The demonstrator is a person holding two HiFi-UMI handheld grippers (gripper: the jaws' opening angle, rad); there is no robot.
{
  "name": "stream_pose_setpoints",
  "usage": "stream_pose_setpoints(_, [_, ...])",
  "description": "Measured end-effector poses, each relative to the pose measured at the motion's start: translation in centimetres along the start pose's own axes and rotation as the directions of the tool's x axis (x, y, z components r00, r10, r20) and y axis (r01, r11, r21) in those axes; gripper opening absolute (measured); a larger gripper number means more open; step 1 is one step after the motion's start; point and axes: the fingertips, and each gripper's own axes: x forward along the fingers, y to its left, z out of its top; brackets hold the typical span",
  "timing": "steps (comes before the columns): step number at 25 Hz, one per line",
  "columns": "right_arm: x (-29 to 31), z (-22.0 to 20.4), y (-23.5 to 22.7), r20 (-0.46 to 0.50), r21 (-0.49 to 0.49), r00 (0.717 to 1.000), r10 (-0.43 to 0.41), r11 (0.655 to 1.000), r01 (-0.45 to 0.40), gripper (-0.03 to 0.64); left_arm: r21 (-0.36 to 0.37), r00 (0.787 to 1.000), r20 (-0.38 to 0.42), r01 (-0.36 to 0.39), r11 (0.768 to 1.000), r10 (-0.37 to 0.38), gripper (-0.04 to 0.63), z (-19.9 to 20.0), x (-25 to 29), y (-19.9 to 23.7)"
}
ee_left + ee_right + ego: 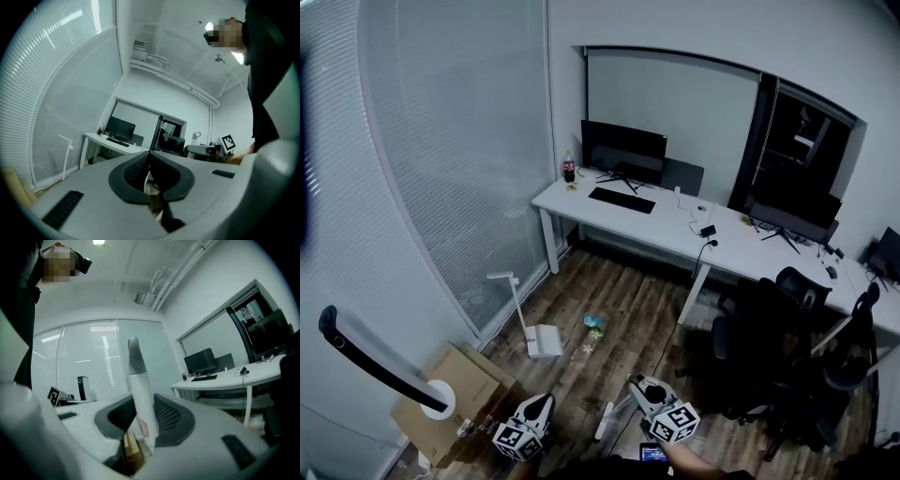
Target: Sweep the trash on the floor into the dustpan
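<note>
**A:** What is the left gripper (pixel 544 400) doing?

**B:** It is hanging low in the head view, pointing into the room. Its jaws are pressing together with nothing between them, and its own view is showing the two dark pads meeting at their tips.

**A:** And the right gripper (pixel 639 386)?

**B:** It is clamping a white pole (pixel 135 366) with a grey tip. The pole is standing upright between the ribbed pads, and both pads are bearing on it. No view is showing the pole's lower end clearly.

**A:** Where is the dustpan sitting?

**B:** The white dustpan (pixel 544 340) is resting on the wooden floor (pixel 628 291) near the foot of the blinds (pixel 459 141), with its long handle rising beside them. It is lying well ahead of both grippers, and neither one is touching it.

**A:** And the trash?

**B:** The trash (pixel 593 323) is lying on the floor just to the right of the dustpan. It is a pale greenish clump, with a smaller scrap (pixel 585 349) a little nearer the person. Both are sitting outside the pan.

**A:** Anything else around?

**B:** A cardboard box (pixel 464 380) is sitting left of the left gripper. A white desk (pixel 675 234) is carrying a monitor (pixel 623 150) and a keyboard (pixel 622 200) — black chairs (pixel 769 356) are standing to its right.
</note>
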Motion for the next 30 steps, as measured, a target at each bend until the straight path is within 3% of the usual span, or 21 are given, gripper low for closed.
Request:
stream_pose_setpoints(6, [-0.7, 0.5, 0.0, 0.007, -0.005, 1.000, 0.006, 1.000, -0.006, 0.109, 0.011, 0.998, 0.025, -0.059, 0.998, 0.058, -0.006, 1.7, -1.3, 0.2])
stream_pose_setpoints(16, [-1.4, 0.6, -2.0, 0.030, 0.043, 1.000, 0.002, 0.999, -0.003, 0.109, 0.023, 0.994, 0.001, -0.113, 0.993, 0.113, -0.006, 1.0, -2.0, -0.5])
stream_pose_setpoints(30, [-3.1, -0.7, -5.1, 0.036, 0.079, 0.998, 0.046, 0.996, -0.048, 0.109, 0.069, 0.992, 0.008, -0.125, 0.990, 0.125, 0.015, 0.0, -0.7, -3.8])
